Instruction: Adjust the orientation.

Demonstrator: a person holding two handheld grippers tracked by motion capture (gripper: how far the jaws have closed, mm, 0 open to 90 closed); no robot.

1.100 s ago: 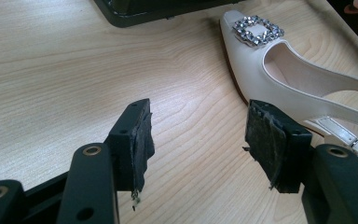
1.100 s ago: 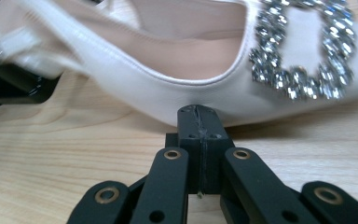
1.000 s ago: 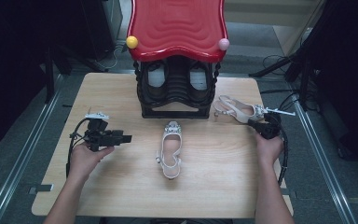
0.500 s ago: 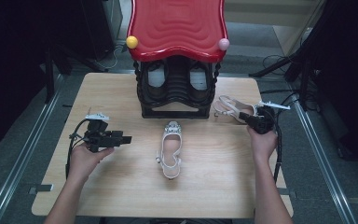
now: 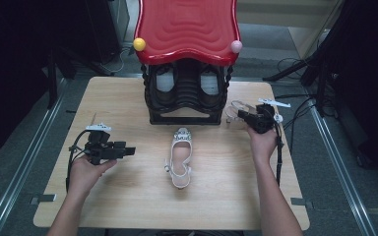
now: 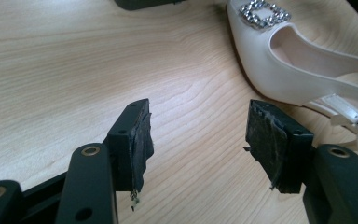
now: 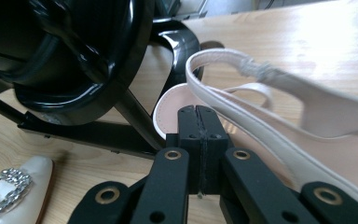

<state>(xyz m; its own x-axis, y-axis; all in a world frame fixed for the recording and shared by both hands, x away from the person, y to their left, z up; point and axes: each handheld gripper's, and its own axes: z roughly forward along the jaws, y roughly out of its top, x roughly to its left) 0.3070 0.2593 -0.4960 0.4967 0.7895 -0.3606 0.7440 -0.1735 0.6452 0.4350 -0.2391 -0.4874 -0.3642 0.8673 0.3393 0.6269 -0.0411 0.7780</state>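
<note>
Pale slingback sandal (image 5: 235, 110) lying at the right foot of the black shoe rack (image 5: 187, 93), with the right gripper (image 5: 246, 116) over it, jaws pressed together on nothing. The right gripper view resolves its knotted strap (image 7: 254, 69). Left of the rack's front, the left gripper (image 5: 128, 150) stands open toward the buckled white shoe (image 5: 180, 157); no lettering legible.

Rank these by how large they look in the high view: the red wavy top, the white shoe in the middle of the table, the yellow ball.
1. red wavy top, by far the largest.
2. white shoe.
3. yellow ball, the smallest.
</note>
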